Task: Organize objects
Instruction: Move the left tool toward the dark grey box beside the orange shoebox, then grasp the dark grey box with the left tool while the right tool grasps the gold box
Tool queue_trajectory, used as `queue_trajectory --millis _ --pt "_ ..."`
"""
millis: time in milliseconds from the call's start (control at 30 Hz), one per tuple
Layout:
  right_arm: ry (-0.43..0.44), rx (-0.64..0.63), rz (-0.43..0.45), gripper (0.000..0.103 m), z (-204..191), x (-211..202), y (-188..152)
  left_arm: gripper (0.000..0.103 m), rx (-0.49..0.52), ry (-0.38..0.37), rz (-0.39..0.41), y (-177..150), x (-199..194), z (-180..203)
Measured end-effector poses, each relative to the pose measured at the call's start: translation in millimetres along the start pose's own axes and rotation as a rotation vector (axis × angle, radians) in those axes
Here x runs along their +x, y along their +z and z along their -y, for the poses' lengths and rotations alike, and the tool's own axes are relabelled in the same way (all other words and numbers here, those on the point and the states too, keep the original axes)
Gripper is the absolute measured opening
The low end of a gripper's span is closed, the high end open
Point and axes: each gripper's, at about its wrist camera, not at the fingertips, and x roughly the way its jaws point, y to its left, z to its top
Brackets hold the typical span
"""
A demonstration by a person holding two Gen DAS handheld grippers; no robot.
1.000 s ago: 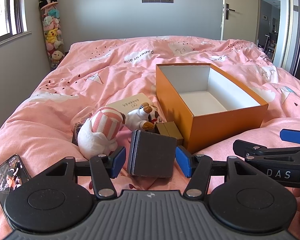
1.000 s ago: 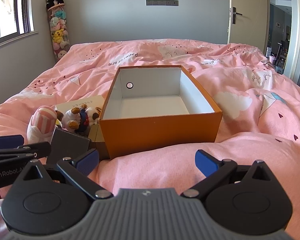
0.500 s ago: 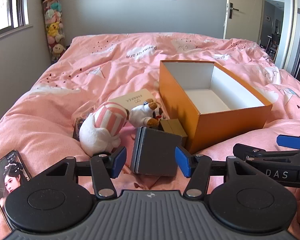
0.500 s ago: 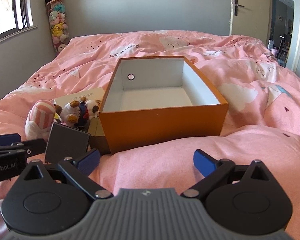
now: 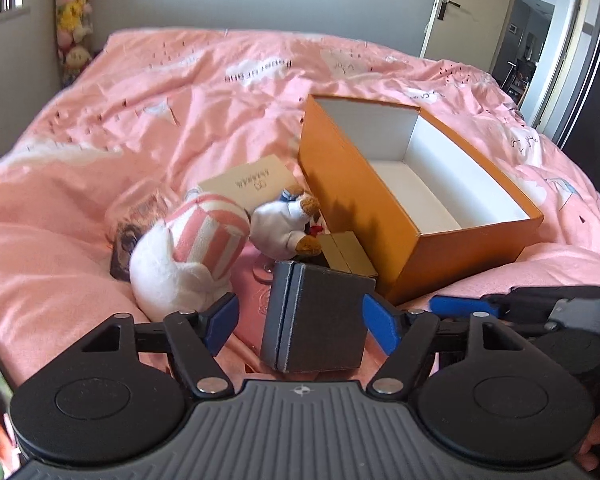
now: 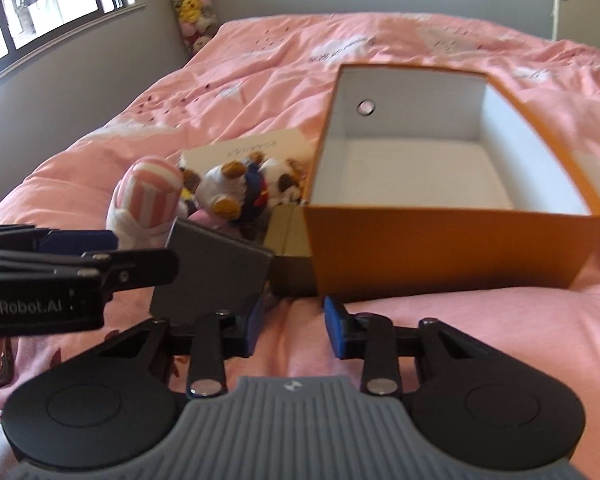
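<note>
A: What is seen in the left wrist view?

B: The left gripper [image 5: 300, 322] is seen spread wide, its jaws having just been opening. A dark grey case [image 5: 316, 318] is stood between the blue pads at the lower centre, with a gap visible on the left side; contact on the right cannot be told. The orange box [image 5: 384, 216], open and white inside, is placed right of centre on the pink bedding [image 5: 80, 264]. A striped plush [image 5: 196, 248] is found left of centre.

A: And the right wrist view?

B: The right gripper [image 6: 294, 328] is shown narrowed but not pressed together, its jaws having just been closing; only bedding is seen between them. The grey case [image 6: 212, 276] is located at the lower left, behind the left pad. The orange box [image 6: 452, 248] is set at centre right, with small plush toys [image 6: 240, 190] just beside its left wall.
</note>
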Motion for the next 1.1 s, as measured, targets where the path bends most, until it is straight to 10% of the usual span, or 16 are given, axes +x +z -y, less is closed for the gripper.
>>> queue_trajectory --millis 400,900,1100 --pt "0.051 -0.033 -0.088 0.029 1.5 34.3 1.3 0.085 -0.097 -0.122 -0.133 2.9 49.9 -23.9" --pt "0.055 -0.060 -0.088 0.030 1.3 30.1 1.8 0.044 -0.043 -0.145 -0.084 1.2 22.0 -10.1" --pt "0.090 -0.302 -0.094 0.030 -14.2 7.9 19.7 0.038 -0.090 -0.089 -0.091 21.0 5.0 -21.5"
